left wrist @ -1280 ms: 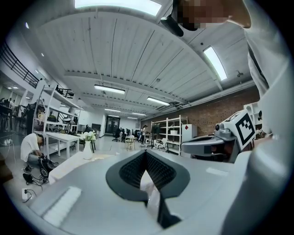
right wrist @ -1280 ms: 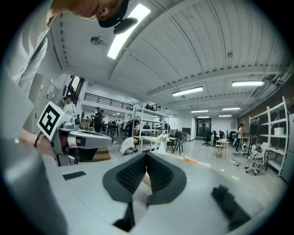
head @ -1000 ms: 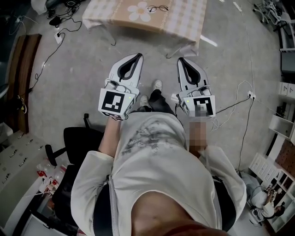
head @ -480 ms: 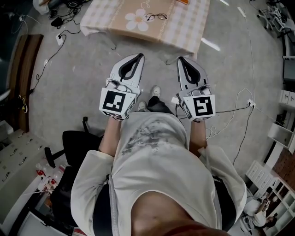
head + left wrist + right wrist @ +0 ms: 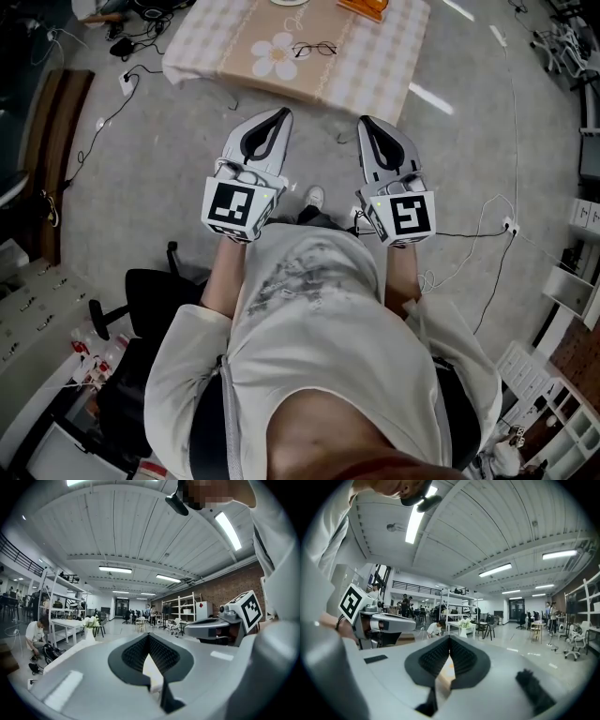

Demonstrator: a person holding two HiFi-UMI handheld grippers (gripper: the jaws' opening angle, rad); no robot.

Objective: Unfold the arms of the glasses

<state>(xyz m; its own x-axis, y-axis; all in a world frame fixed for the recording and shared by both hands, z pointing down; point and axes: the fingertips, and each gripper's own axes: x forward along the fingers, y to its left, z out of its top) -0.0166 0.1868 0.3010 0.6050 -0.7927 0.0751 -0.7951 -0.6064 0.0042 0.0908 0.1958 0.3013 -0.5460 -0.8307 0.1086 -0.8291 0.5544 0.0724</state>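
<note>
1. Leftmost, a black office chair stood on the grey floor, near the person's left side.
2. Next, the left hand-held gripper was held out level in front of the person. Its jaws were pressed together with nothing between them, as the left gripper view showed.
3. Far ahead, the glasses lay on the surface, on its checked cloth just right of a daisy print. They were well apart from both grippers. Whether their arms were folded was too small to tell.
4. At the surface's far edge, right of the glasses, sat an orange object.
5. Beside the left one, the right hand-held gripper also pointed towards the surface. Its jaws were likewise together and empty in the right gripper view.
6. Rightmost, a cable trailed across the floor.
</note>
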